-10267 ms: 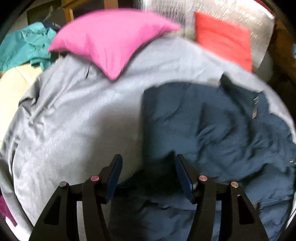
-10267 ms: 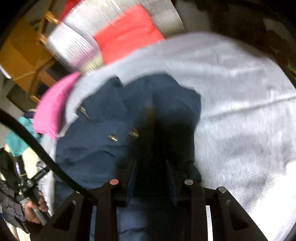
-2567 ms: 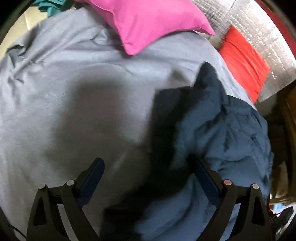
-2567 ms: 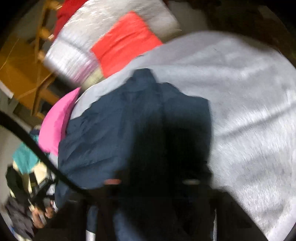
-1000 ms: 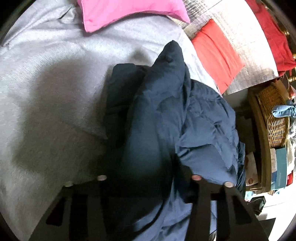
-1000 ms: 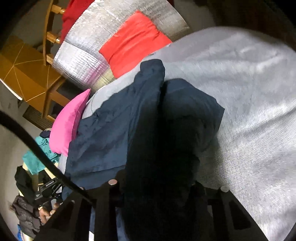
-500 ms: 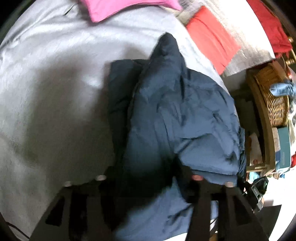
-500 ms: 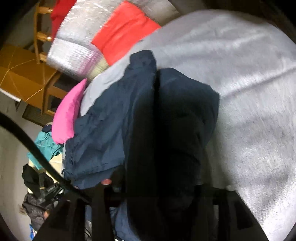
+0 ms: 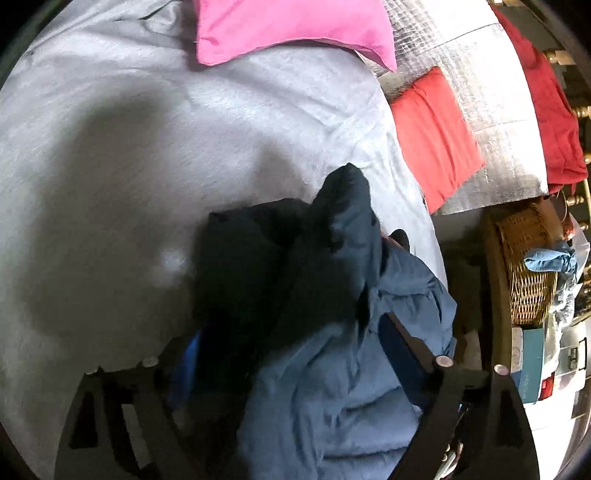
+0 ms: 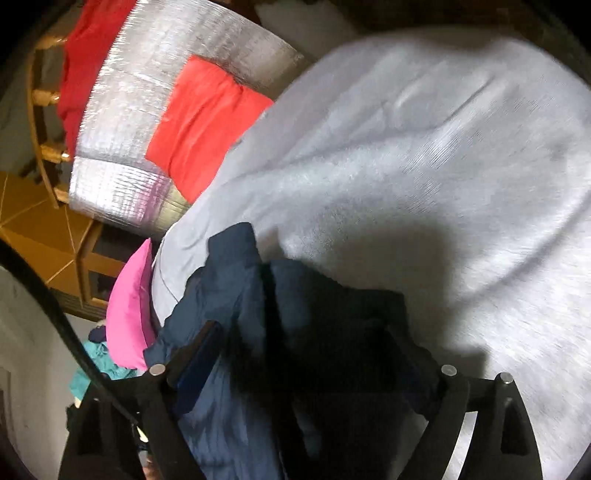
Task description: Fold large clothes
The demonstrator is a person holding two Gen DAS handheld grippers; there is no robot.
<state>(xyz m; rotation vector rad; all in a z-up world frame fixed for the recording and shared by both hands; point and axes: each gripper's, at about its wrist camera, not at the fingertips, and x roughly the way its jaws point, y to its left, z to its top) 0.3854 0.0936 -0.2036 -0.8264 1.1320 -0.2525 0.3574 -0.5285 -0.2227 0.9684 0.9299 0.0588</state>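
A navy padded jacket [image 9: 332, 369] lies bunched in a long fold on the grey bedsheet [image 9: 147, 184]. My left gripper [image 9: 291, 354] hangs over its near end. The jaws are opening and stand wide, with jacket cloth lying loose between them and the blue pads [image 9: 184, 365] clear of it. In the right wrist view the same jacket [image 10: 240, 406] fills the lower middle. My right gripper [image 10: 299, 354] is also opening wide, the jacket heaped between its fingers [image 10: 199, 350] without being pinched. The right finger is partly lost in dark cloth and shadow.
A pink pillow [image 9: 291, 29] and a red cushion [image 9: 432, 133] on a silver quilted mat [image 9: 491, 85] lie beyond the jacket. A wicker basket [image 9: 528, 269] stands off the bed's right edge. Grey sheet [image 10: 443, 166] spreads to the right; a teal garment [image 10: 99, 365] lies far left.
Both grippers were clamped on the jacket's fold; their jaws have since spread wide and let it go. The jacket has settled on the sheet, and both views have shifted sideways.
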